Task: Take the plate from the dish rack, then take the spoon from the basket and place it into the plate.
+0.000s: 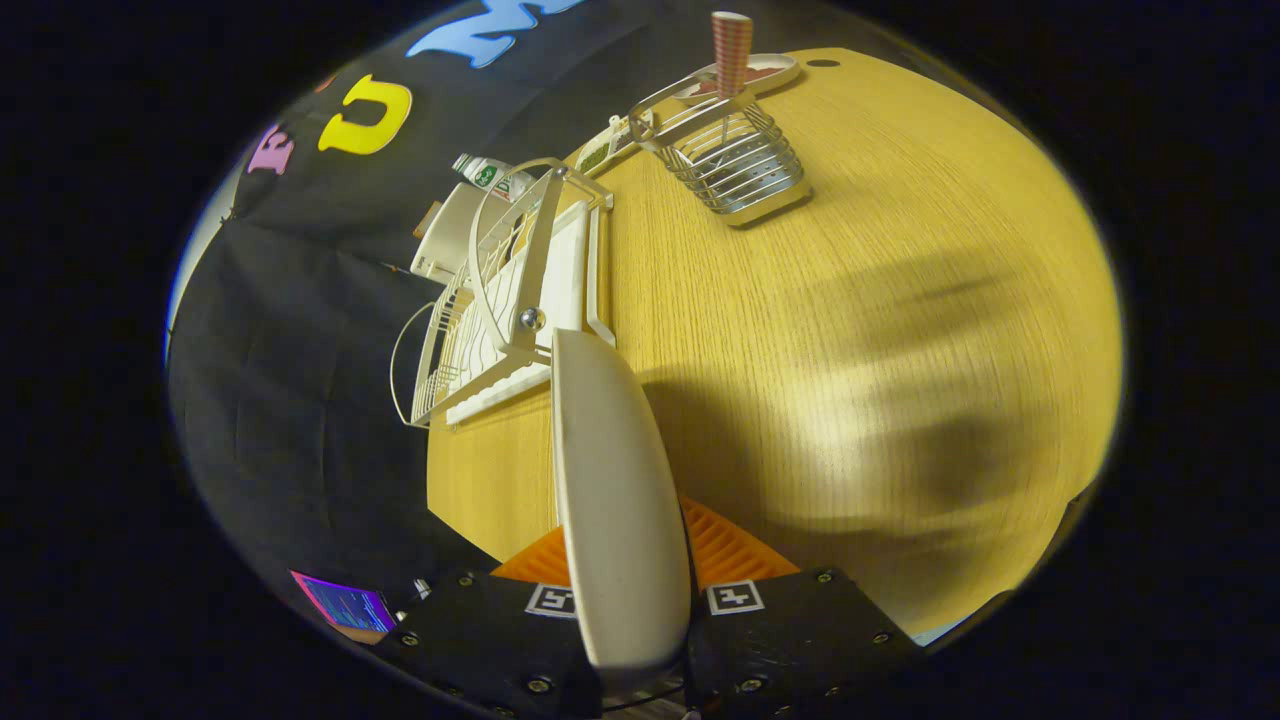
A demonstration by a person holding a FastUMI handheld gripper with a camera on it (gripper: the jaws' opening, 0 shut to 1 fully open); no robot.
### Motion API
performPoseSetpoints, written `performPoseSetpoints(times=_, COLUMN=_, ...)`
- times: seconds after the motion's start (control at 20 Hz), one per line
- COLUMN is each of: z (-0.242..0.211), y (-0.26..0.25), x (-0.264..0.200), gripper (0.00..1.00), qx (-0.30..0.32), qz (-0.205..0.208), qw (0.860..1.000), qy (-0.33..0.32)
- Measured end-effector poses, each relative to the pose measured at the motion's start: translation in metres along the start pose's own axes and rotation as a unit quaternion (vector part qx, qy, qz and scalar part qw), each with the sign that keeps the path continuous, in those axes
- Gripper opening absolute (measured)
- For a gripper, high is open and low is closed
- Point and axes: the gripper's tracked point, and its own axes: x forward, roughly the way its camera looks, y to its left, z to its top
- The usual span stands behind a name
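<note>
The gripper (pixel 628 570) was pinched on the plate (pixel 618 500); both fingers pressed against it, one on each face, and the plate stood edge-on between them, rising up and forward from the grip. Its pale rim curved ahead of the fingers and ended just short of the dish rack (pixel 500 300); whether the rim touched the rack's near corner could not be told from this angle. The rack lay just beyond the plate's top and a little to the left of the fingers, a white wire frame on a white tray, sitting at the edge of the wooden table (pixel 850 350). Farther ahead, well beyond the rack and slightly right of the plate's line, stood the wire basket (pixel 735 160); a thin handle inside it was probably the spoon (pixel 722 130), though the view was too small there to be sure. A patterned cup (pixel 731 50) stood behind the basket, on or near a shallow dish (pixel 775 72); a bottle (pixel 490 176) lay beyond the rack on its left side. Soft shadows fell across the table to the right of the fingers.
</note>
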Motion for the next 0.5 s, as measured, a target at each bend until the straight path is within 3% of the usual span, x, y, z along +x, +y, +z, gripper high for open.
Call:
performPoseSetpoints(times=0.2, z=0.011, y=-0.031, x=-0.009, gripper=0.48, qx=-0.048, qz=-0.051, qw=0.997, qy=-0.017)
performPoseSetpoints(times=0.3, z=0.025, y=-0.049, x=-0.024, gripper=0.62, qx=-0.084, qz=-0.087, qw=0.991, qy=-0.049)
performPoseSetpoints(times=0.35, z=0.034, y=-0.057, x=-0.034, gripper=0.75, qx=-0.098, qz=-0.104, qw=0.987, qy=-0.068)
performPoseSetpoints(times=0.5, z=0.067, y=-0.060, x=-0.083, gripper=0.81, qx=-0.134, qz=-0.128, qw=0.970, qy=-0.155)
